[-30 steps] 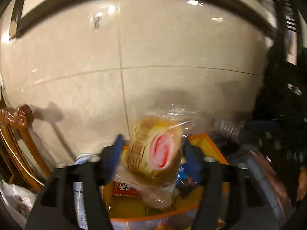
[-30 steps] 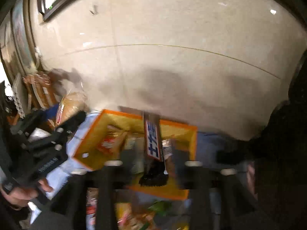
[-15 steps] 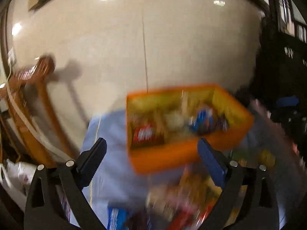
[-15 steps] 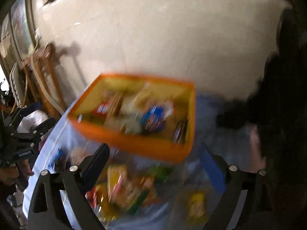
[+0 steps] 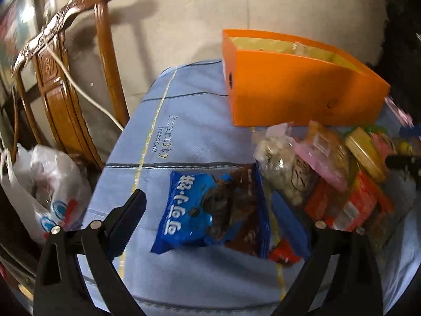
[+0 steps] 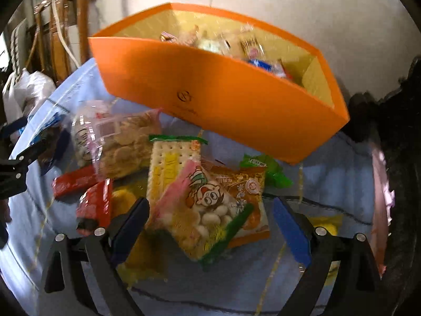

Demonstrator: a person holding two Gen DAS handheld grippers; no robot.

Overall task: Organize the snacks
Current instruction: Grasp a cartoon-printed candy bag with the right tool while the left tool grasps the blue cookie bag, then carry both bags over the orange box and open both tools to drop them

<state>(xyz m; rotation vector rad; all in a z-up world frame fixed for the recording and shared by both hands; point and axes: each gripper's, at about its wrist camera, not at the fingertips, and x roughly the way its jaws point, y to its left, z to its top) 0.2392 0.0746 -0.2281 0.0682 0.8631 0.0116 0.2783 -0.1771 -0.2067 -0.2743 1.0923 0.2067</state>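
Hovering with both grippers spread wide and empty over the loose snacks

Left gripper [image 5: 208, 216] frames the blue cookie packet [image 5: 210, 210] lying flat on the blue cloth [image 5: 184, 137], seemingly its next pick; right gripper [image 6: 210, 221] straddles the cartoon puff bag [image 6: 208, 210] atop the cracker pack [image 6: 171, 163]. Beyond the pile stands the orange box [image 6: 223, 100], already part-filled with snacks.

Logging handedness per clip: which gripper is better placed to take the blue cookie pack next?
Left. The left gripper is open with the blue pack between its fingers; the right gripper, also open, faces the cracker packs.
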